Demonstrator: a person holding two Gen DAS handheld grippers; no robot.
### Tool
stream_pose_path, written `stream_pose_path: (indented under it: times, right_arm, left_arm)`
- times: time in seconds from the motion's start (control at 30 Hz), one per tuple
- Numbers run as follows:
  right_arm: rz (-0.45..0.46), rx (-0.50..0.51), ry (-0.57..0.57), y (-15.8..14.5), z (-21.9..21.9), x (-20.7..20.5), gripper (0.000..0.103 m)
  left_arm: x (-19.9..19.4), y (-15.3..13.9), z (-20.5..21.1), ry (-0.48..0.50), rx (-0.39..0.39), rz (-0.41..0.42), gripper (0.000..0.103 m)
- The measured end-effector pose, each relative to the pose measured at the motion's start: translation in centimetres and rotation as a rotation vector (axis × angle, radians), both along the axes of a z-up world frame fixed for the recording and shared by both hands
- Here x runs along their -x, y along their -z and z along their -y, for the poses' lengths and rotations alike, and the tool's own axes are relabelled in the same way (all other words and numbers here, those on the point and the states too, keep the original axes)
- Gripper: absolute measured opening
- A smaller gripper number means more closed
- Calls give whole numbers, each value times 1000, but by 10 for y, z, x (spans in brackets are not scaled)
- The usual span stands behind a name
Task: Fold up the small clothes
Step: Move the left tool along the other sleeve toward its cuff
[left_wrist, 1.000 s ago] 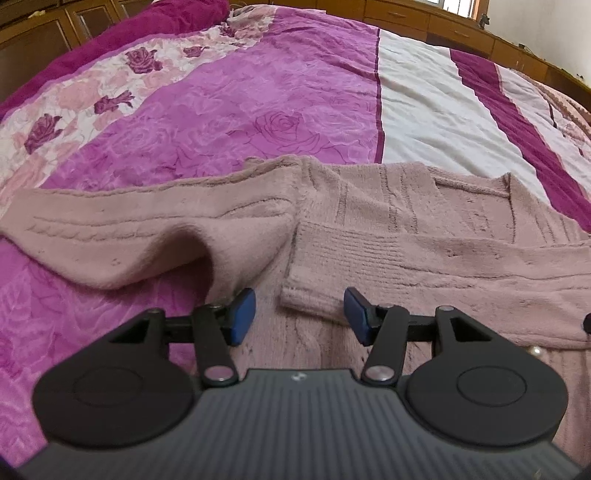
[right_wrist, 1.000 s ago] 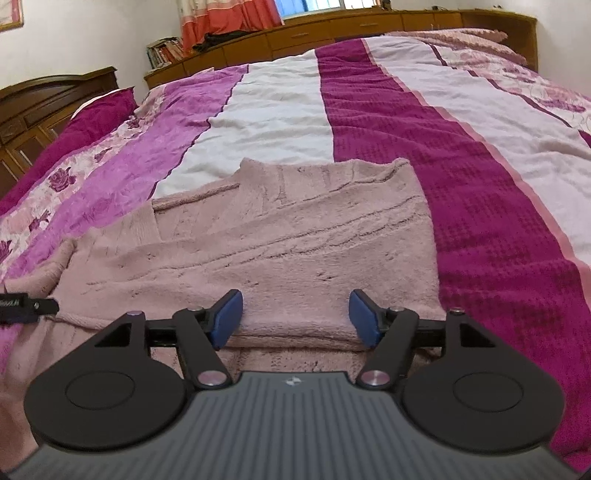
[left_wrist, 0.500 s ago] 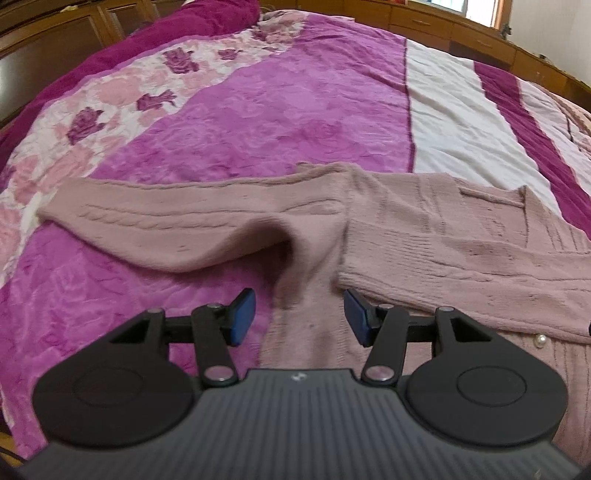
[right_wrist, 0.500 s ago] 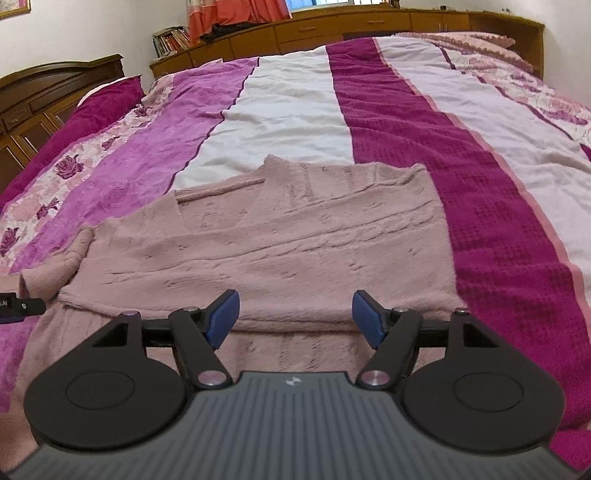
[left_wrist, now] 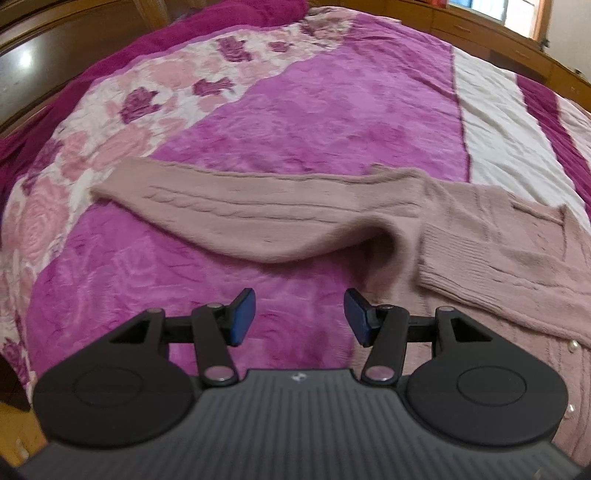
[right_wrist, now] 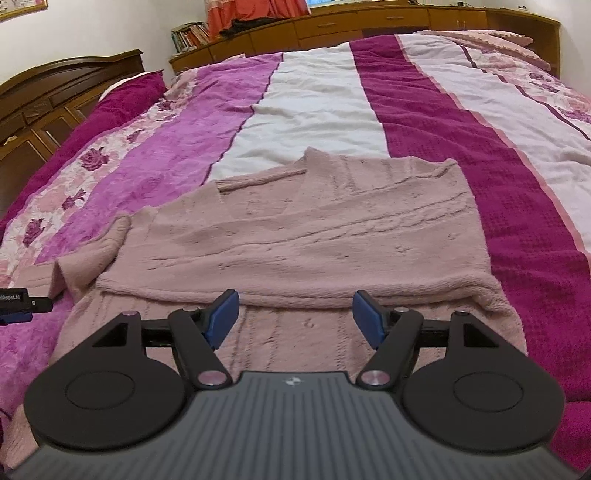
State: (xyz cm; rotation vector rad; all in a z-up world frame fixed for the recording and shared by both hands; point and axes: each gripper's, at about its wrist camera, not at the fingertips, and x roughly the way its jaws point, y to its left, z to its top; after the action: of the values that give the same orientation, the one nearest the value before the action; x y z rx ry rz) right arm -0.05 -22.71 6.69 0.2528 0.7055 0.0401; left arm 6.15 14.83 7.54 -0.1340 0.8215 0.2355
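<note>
A dusty pink knitted cardigan (right_wrist: 314,236) lies flat on the bed. One sleeve is folded across its front, and its ribbed cuff (left_wrist: 465,254) shows in the left wrist view. The other sleeve (left_wrist: 240,214) stretches out to the left over the purple cover. My left gripper (left_wrist: 299,317) hangs open above the bedcover, just left of the cardigan's body, with nothing between its blue pads. Over the cardigan's lower front my right gripper (right_wrist: 295,317) stands open and empty, a little short of the folded sleeve's edge. The left gripper's tip (right_wrist: 22,301) shows at the far left of the right wrist view.
The bed (right_wrist: 317,99) carries a cover striped in purple, white, magenta and a rose print. A dark wooden headboard (right_wrist: 48,99) stands at the left, low wooden cabinets (right_wrist: 369,22) with books run along the far wall. Pearl buttons (left_wrist: 572,345) dot the cardigan's front.
Both grippers have drawn back and up from the cardigan. The left one has swung left, so the outstretched sleeve now lies in the middle of its view. The right jaws have widened slightly.
</note>
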Motion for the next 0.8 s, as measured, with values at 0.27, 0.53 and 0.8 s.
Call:
stream_pose_path:
  times: [0.27, 0.53, 0.8]
  right_arm:
    - [9, -2, -23, 4, -13, 10, 76]
    - [-18, 34, -34, 18, -24, 14, 76]
    - [-18, 35, -4, 24, -17, 14, 76]
  left_arm:
    - [-9, 4, -49, -102, 60, 9, 55]
    - [-36, 9, -75, -177, 101, 19, 55]
    - [-56, 22, -87, -188, 127, -10, 55]
